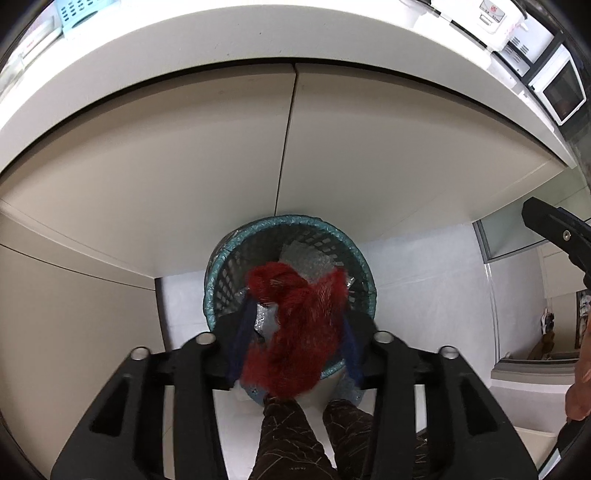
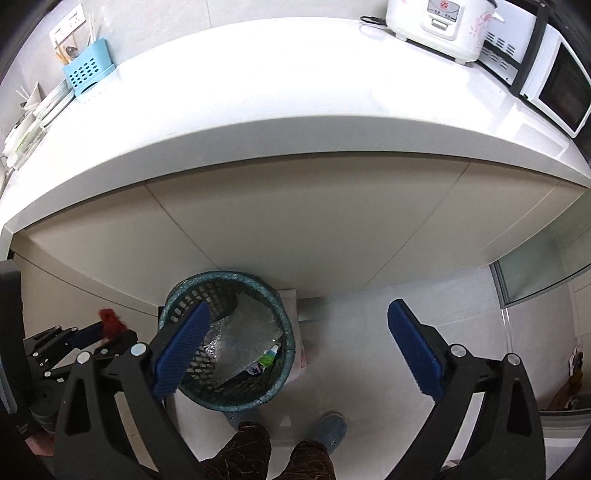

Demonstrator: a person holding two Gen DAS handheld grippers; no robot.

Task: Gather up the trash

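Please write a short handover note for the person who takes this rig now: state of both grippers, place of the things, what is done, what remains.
Left gripper: red fibre bundle between its fingers, over the trash basket; grip unclear.
Right gripper: open, empty, above the basket.
Basket: on the floor by the cabinet, bubble wrap and small packaging inside.
Done: some trash is in.
Left: the red bundle must go in.

A waste basket (image 2: pixel 225 343) is set on the floor (image 2: pixel 369 325) at the foot of the cabinet doors (image 2: pixel 295 221), low in the frame and left of centre, with bubble wrap (image 2: pixel 240 325) lying in it. Above the doors the countertop (image 2: pixel 277 92) is spread across the frame. On it a utensil holder (image 2: pixel 86 74) is placed at the upper left, and a rice cooker (image 2: pixel 439 22) and a microwave (image 2: pixel 561 88) at the upper right.
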